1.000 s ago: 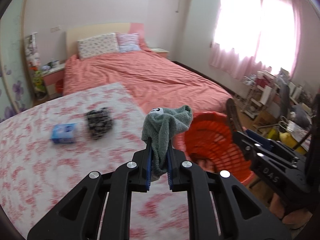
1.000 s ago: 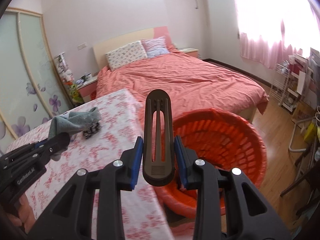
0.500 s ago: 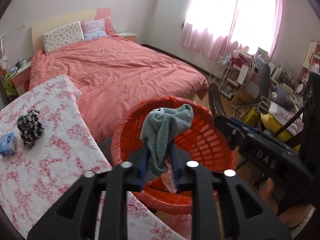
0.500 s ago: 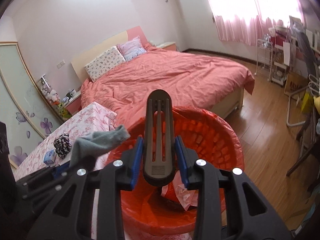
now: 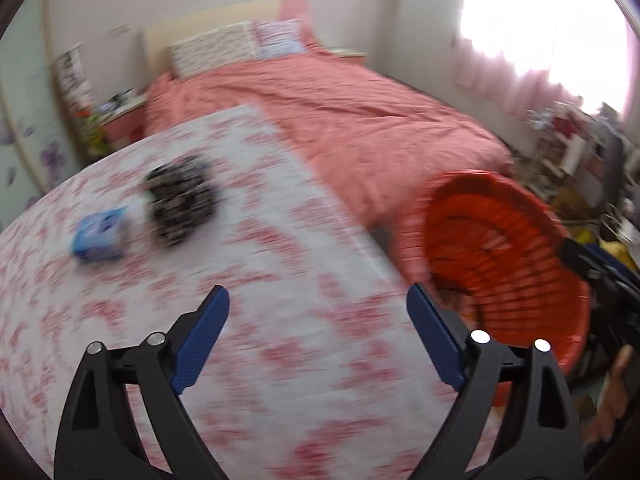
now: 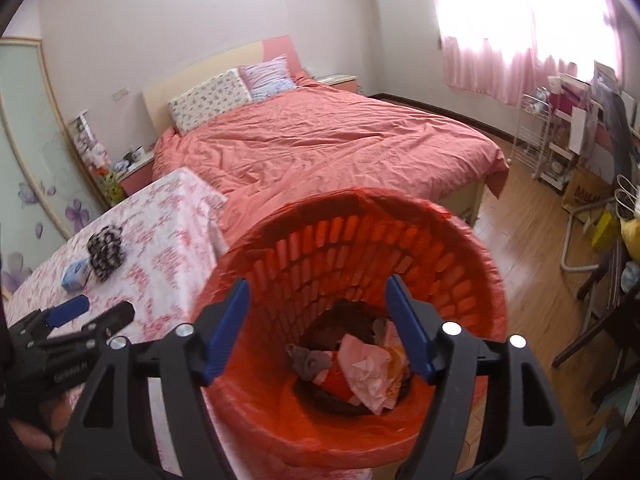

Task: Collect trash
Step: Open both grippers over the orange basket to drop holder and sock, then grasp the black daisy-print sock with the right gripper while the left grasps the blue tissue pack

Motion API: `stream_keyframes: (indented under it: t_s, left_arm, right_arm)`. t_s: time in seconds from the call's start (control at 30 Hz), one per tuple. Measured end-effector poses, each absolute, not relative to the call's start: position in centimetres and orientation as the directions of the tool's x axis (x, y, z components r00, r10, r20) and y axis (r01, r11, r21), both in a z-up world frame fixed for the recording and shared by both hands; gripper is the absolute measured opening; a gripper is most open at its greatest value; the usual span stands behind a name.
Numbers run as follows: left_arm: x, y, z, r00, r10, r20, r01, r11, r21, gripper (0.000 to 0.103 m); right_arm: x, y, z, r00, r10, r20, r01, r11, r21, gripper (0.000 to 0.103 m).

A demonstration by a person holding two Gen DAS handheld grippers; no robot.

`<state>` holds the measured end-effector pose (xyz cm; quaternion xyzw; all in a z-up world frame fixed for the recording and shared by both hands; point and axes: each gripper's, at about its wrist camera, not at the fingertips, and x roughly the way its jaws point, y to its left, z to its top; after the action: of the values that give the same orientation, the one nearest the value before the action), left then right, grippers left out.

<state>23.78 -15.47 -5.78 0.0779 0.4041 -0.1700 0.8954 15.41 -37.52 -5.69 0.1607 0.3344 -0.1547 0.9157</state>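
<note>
While jaws part | slatted round plastic basket (image 6: 460, 264) | crumpled scraps (image 6: 368, 368) inside

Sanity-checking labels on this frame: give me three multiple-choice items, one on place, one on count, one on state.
1. Where is the bin?
A. On the bed
B. On the floor beside the table's edge
C. On the table

2. How many things lie on the table?
A. Two
B. Four
C. None

3. How are the two tools?
A. Both shut
B. Both open, nothing between the pads
C. Left holds a sock

Answers:
1 B, it stands by the table corner, before the bed.
2 A, blue pack and patterned bundle.
3 B, left tool and right tool have just been opening.
</note>
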Motion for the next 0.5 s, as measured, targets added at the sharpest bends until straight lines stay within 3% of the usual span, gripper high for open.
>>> stream_keyframes:
  t_s: [0.23,0.5]
  left_arm:
    - [26.8,-7.6,-6.2,0.641,-0.055,-0.766,0.141,0.989,0.046,0.101]
    - [31.7,-2.0,-6.0,0.674,-0.019,-0.738,0.008,1.0,-0.018,0.101]
  right_arm:
    - [17.8,-32.3,-6.0,0.722,-0.111,-0.683,0.303,0.938,0.167,0.071]
    - [21.4,-27.0,-6.1,0.723,-0.033,-0.69,0.212,0.961,0.176,0.071]
